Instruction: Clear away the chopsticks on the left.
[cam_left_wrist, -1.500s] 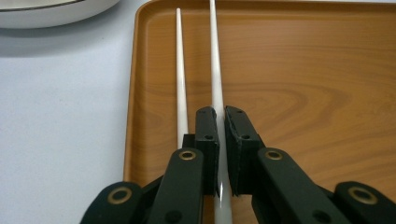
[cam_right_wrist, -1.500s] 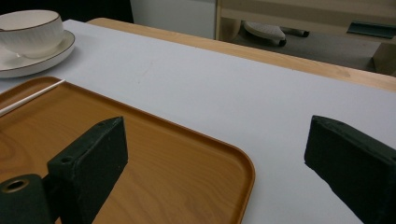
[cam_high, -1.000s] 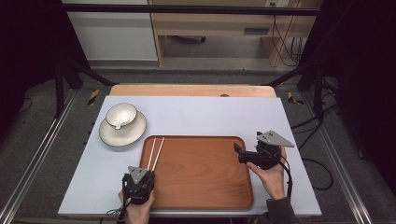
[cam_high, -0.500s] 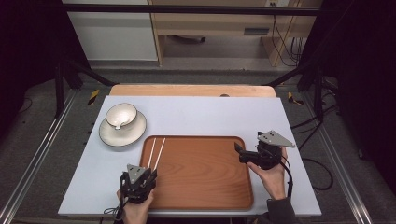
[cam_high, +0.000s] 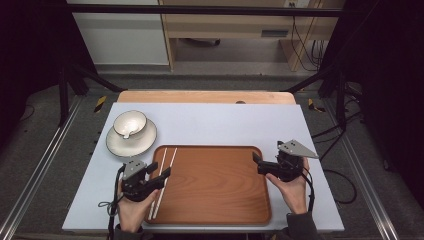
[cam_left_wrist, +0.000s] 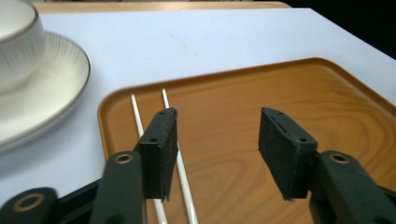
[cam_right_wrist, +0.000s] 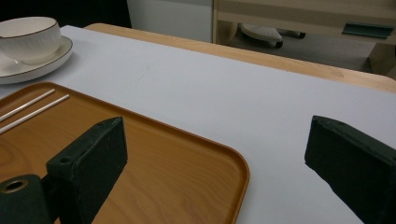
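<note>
The left gripper (cam_left_wrist: 215, 154), its jaws just opening with nothing between them, hangs above the white chopsticks (cam_left_wrist: 175, 154), which lie on the tray (cam_left_wrist: 327, 107) under its left jaw.

tray (cam_high: 215, 185): set on table (cam_high: 225, 120), near edge | chopsticks (cam_high: 165, 170): laid in tray, left side | bowl (cam_high: 130, 124): seated on plate (cam_high: 131, 142), behind-left of tray

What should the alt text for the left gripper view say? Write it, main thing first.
The left gripper hangs open above a brown tray, its black fingers empty, having just been opening. Two white chopsticks lie side by side on the tray beneath the left-hand finger. A white bowl on a plate sits on the table at the left.
</note>
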